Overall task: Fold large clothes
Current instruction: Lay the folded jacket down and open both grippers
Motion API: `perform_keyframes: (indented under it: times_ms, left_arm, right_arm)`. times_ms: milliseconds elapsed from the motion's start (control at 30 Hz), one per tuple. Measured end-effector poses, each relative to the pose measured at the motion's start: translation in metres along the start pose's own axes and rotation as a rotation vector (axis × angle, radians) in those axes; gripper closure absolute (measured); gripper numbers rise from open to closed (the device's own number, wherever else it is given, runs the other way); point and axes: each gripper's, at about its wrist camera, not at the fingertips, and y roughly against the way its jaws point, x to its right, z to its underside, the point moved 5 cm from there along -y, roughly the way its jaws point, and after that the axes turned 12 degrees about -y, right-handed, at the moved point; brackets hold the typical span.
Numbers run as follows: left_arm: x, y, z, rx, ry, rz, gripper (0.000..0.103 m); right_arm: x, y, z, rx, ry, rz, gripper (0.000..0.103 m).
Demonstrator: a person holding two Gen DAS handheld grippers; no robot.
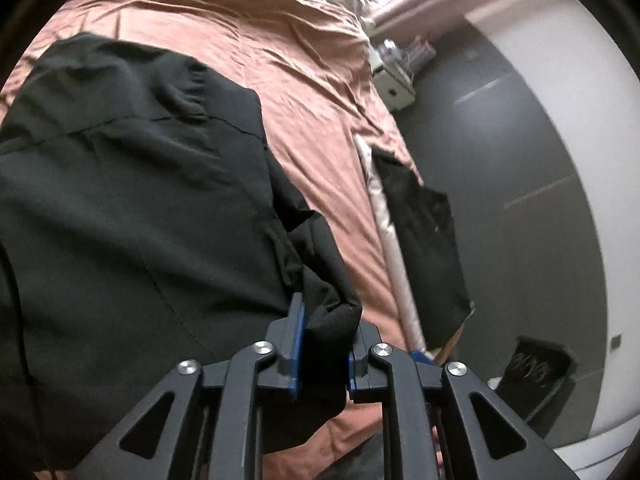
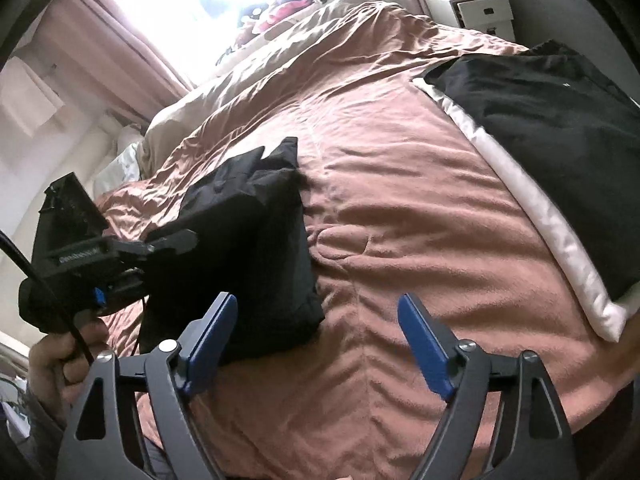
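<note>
— Pink-brown bedding point(image 2: 400, 240) covers the whole bed, rumpled, with bright window light and curtains point(image 2: 132, 60) past its far end. What lies on it?

— One large black garment point(image 1: 132, 208), spread over the bed's near left part in the left wrist view. A bunched fold of it runs down to the left gripper point(image 1: 322, 354).

— Is that gripper gripping it?

— Yes. Its blue pads point(image 1: 297, 344) are pressed in on a thick wad of the black cloth. From the right wrist view, the same gripper point(image 2: 120, 264) shows at the left, held in a hand point(image 2: 60, 364), with the garment point(image 2: 248, 240) bulging beside it on the bedding.

— And the right gripper point(image 2: 316, 344)?

— Spread wide, nothing between its blue fingers point(image 2: 212, 340). It hovers over bare bedding near the bed's near edge, just beside the garment's lower corner.

— Anything else on the bed?

— A second dark cloth point(image 2: 552, 152) lies along the right edge over a white strip point(image 2: 532, 216). A white cabinet point(image 2: 476, 12) stands past the bed's far right corner.
</note>
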Motion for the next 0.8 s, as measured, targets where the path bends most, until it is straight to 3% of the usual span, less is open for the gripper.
perform_keyframes:
  times_ms: [33, 167, 267, 333, 500, 567, 667, 733, 800]
  left_arm:
    - [0.0, 0.001, 0.001, -0.006, -0.005, -0.015, 0.082]
    - [-0.006, 0.019, 0.003, 0.002, 0.023, 0.047, 0.045]
    - [-0.008, 0.049, -0.001, 0.052, 0.009, 0.051, 0.037]
    - [-0.013, 0.068, -0.004, 0.084, -0.008, 0.021, 0.036]
    - [-0.061, 0.111, 0.006, 0.108, -0.03, -0.168, 0.036]
    - [-0.088, 0.124, 0.017, 0.112, -0.009, -0.242, 0.036]
    - [-0.125, 0.135, 0.036, 0.098, 0.049, -0.291, 0.036]
    - [-0.15, 0.133, 0.05, 0.081, 0.099, -0.312, 0.036]
    - [-0.171, 0.125, 0.063, 0.062, 0.141, -0.33, 0.036]
  right_arm:
    - [0.002, 0.003, 0.002, -0.003, 0.001, 0.002, 0.021]
    - [-0.006, 0.001, 0.0, -0.019, 0.014, -0.018, 0.021]
    - [-0.019, -0.005, -0.001, -0.037, 0.036, -0.04, 0.021]
    - [-0.032, -0.011, 0.0, -0.058, 0.05, -0.061, 0.021]
    - [-0.058, -0.037, 0.009, -0.114, 0.109, -0.089, 0.021]
    - [-0.062, -0.049, 0.01, -0.127, 0.121, -0.072, 0.021]
    - [-0.07, -0.066, 0.008, -0.131, 0.146, -0.072, 0.021]
    - [-0.074, -0.077, 0.008, -0.129, 0.173, -0.043, 0.026]
    - [-0.073, -0.092, 0.01, -0.16, 0.185, -0.015, 0.064]
